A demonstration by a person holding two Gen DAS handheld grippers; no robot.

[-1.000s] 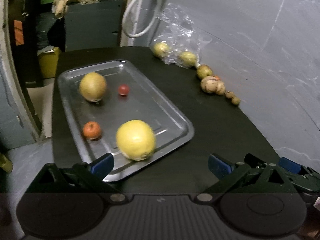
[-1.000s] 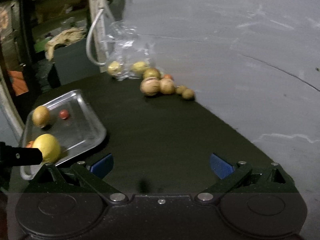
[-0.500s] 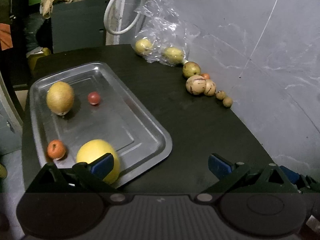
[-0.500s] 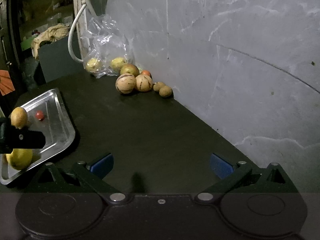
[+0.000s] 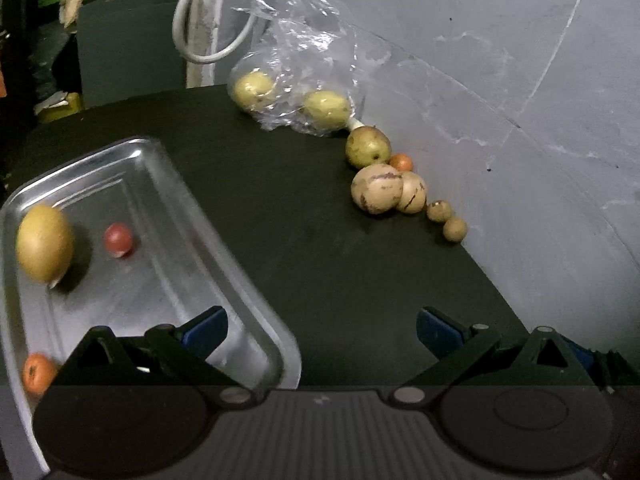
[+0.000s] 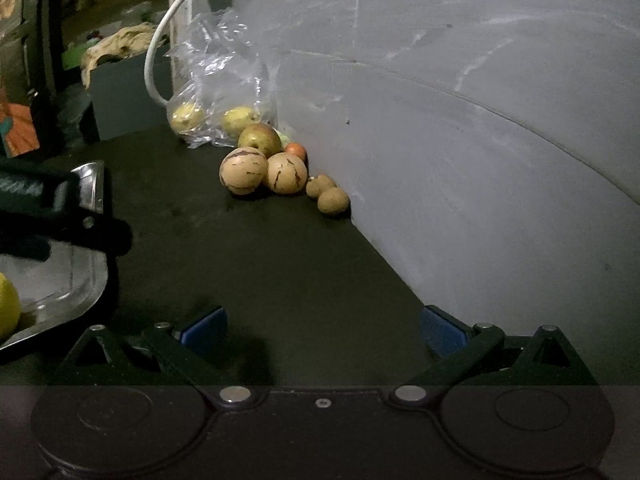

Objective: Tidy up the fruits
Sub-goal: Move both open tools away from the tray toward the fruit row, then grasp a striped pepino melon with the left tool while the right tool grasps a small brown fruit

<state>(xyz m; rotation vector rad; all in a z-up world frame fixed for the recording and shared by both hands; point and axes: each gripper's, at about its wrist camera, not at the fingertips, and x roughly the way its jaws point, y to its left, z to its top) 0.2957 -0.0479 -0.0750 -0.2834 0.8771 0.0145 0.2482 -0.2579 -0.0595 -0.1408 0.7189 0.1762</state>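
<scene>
A dark bench (image 5: 304, 240) is seen set against a grey wall (image 5: 520, 120). The left hand-held gripper (image 5: 320, 330) is held released, with nothing between its blue pads; its left finger hangs over the near corner of a metal tray (image 5: 224, 236). On the tray, a yellow-brown fruit (image 5: 44, 242), a small red fruit (image 5: 118, 239) and a small orange fruit (image 5: 37, 374) are spread apart. In the right wrist view, part of a large yellow fruit (image 6: 7, 306) is seen at the tray's near end.

The right hand-held gripper (image 6: 322, 328) is likewise held released and empty above the bare bench. Along the wall, a clear plastic bag (image 5: 304, 64) holding 2 yellow fruits is seen, and beside it a green-yellow fruit (image 5: 368, 147), a small orange one (image 5: 401, 162), 2 pale streaked fruits (image 5: 376, 194) touching each other, and 2 small brown fruits (image 5: 447, 220).
</scene>
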